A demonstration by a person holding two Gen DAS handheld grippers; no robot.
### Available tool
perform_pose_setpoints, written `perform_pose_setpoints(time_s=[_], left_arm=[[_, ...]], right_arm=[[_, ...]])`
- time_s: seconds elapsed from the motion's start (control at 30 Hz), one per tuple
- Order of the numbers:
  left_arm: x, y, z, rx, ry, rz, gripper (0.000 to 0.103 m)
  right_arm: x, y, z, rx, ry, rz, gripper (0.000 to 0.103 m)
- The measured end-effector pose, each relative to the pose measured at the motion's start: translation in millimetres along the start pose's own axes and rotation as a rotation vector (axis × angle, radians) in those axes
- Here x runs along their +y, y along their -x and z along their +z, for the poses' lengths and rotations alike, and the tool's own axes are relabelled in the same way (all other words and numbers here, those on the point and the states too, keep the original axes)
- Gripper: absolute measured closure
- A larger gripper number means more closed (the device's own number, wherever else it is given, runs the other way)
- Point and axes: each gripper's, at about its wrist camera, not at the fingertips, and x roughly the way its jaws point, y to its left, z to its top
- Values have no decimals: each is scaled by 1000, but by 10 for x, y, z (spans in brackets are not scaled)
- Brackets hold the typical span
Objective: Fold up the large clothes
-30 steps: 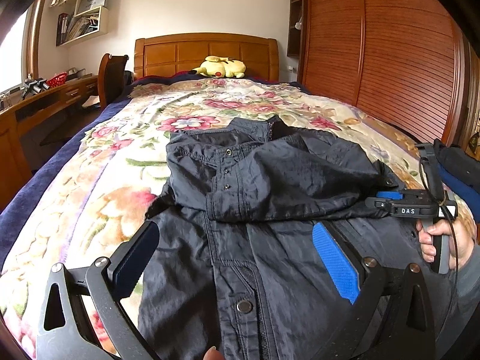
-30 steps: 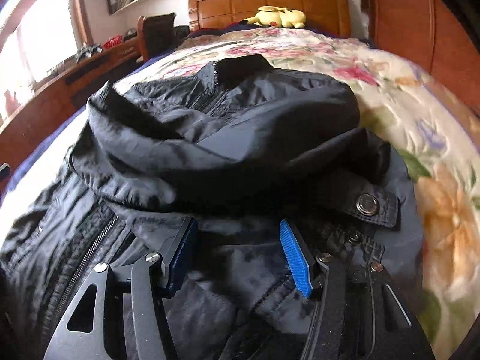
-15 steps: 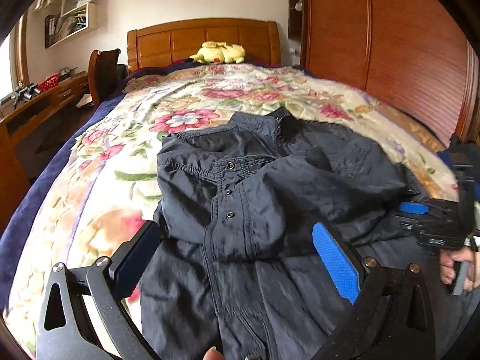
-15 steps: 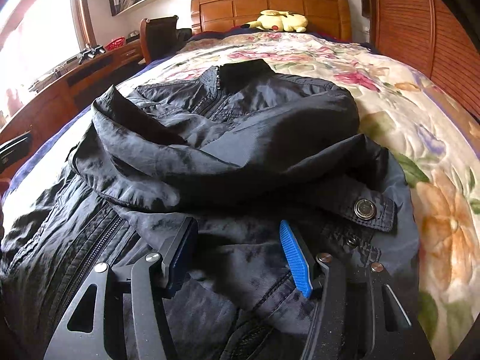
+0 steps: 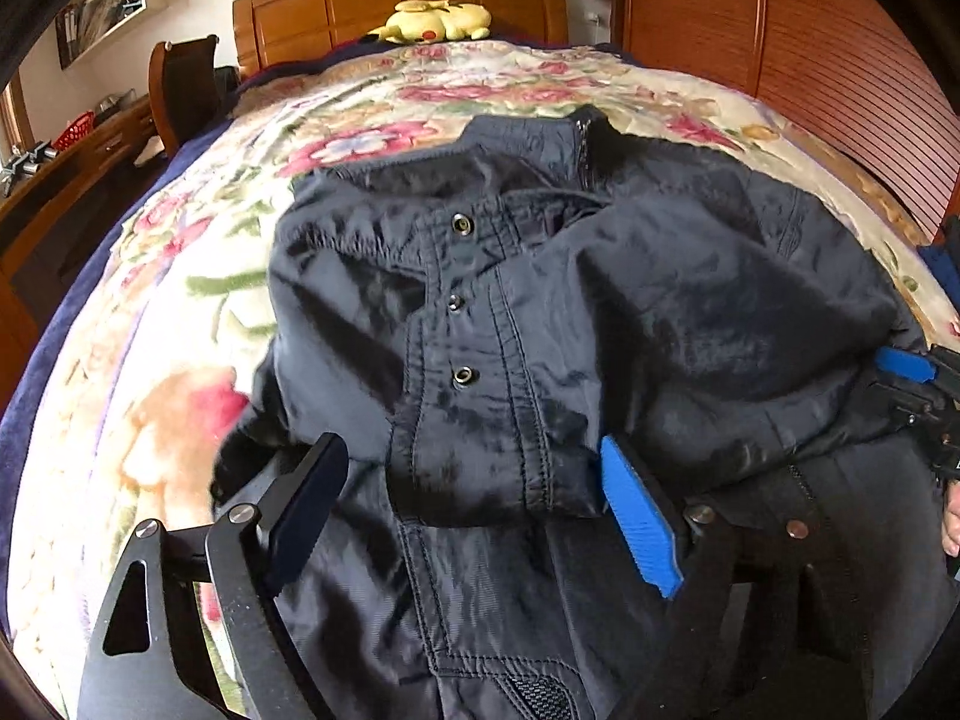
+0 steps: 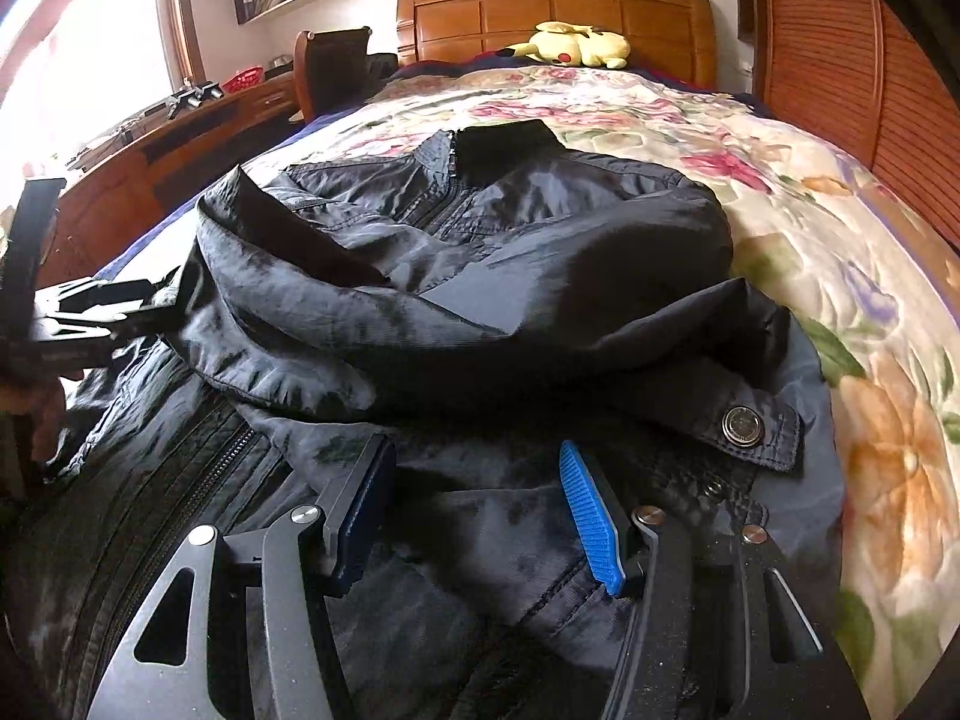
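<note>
A dark navy jacket [image 5: 690,300] lies front-up on the floral bedspread [image 5: 180,360], collar toward the headboard. One sleeve is folded across its chest, and the sleeve's snap-buttoned cuff [image 5: 474,420] lies nearest in the left wrist view. My left gripper [image 5: 474,510] hangs low over that cuff with its jaws closing. The cuff end sits between the pads, which do not clamp it. My right gripper [image 6: 474,510] rests half open over the jacket [image 6: 480,300] at its right side, flat fabric under the gap. It also shows as the right gripper [image 5: 912,372] at the edge of the left wrist view.
A yellow plush toy [image 5: 438,21] lies by the wooden headboard [image 5: 396,0]. A slatted wooden wardrobe [image 5: 810,60] runs along the bed's right side. A chair [image 6: 330,66] and a desk [image 6: 180,126] stand on the left. A hand [image 5: 951,522] shows at the right edge.
My left gripper has moved forward and down toward the folded sleeve, and its jaws have narrowed around the cuff end. The right gripper has stayed where it was.
</note>
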Motion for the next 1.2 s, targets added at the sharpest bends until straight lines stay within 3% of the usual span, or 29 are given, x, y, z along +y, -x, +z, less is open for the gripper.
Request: perform_pose_setpoints(time_s=[0.1,0.2,0.37,0.5,0.53,0.83,1.03,1.2], left_arm=[[-6,-57,-25,20,5,-11,18],[8,-94,-46,31,18,-42,27],[-40,3,-66,12,16,-93,61],[-120,207,-98,-39,-16,-73,74],[-133,296,-106,-65,-22,-68,81],[7,1091,-127,-286,32,-13,84],[77,1298,-177,-316,25,-4,85],[-105,1218,-497,-251,-20,-23,85]], right_arm=[[9,2,2,0,-1,-1,44],[8,2,2,0,-1,-1,44],[6,3,-1,-1,-1,0,44],[11,9,8,-5,0,-2,44],[9,12,8,-7,0,-3,44],[-17,41,-7,-26,1,-2,44],[-25,42,-11,-30,1,-1,44],[-20,41,-9,-30,2,-1,44]])
